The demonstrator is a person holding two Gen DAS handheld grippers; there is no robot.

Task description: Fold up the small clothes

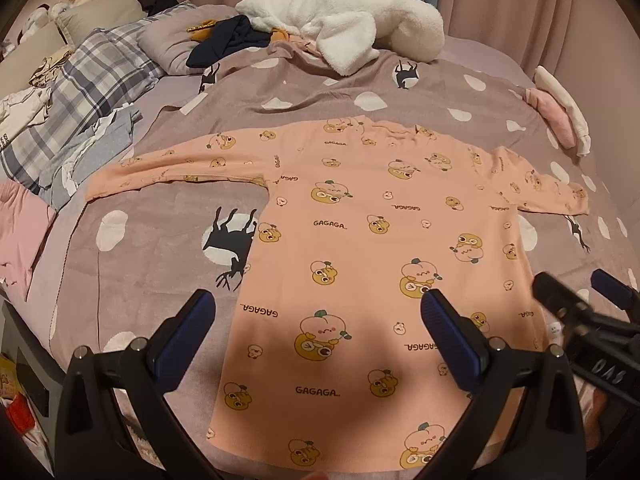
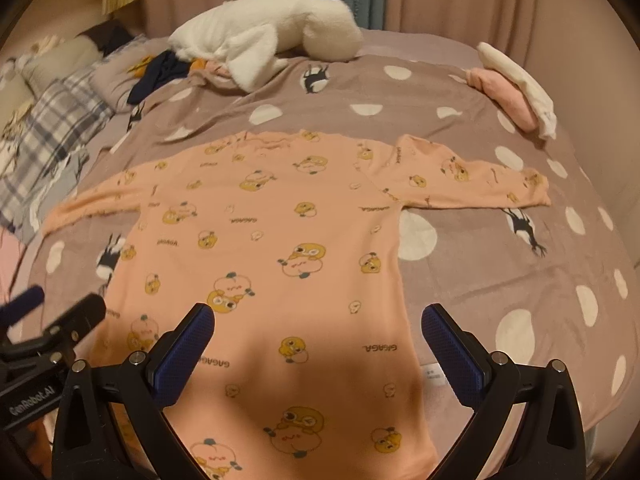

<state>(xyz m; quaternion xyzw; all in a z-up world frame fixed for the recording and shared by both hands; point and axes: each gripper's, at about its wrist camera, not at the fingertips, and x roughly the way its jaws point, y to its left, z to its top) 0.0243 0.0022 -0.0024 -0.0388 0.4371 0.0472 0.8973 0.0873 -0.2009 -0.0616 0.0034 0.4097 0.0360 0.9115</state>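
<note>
A small peach long-sleeved shirt (image 1: 360, 248) (image 2: 272, 248) with yellow cartoon prints and "GAGAGA" lettering lies flat on the bed, both sleeves spread out sideways, neck at the far side. My left gripper (image 1: 316, 300) hovers open above the shirt's lower left part, nothing between its blue pads (image 1: 184, 340). My right gripper (image 2: 318, 316) hangs open over the shirt's lower right part, also holding nothing. The right gripper's tips (image 1: 576, 300) show at the right edge of the left wrist view; the left gripper's tips (image 2: 60, 312) show at the left of the right wrist view.
The bed has a mauve cover (image 1: 152, 264) with white spots and black deer. A white fleece garment (image 1: 344, 20), a navy cloth (image 1: 228, 40), a plaid pillow (image 1: 80, 92) and crumpled clothes (image 1: 92, 148) lie at the back and left. Folded pink and white pieces (image 2: 516, 88) sit at the far right. Curtains hang behind.
</note>
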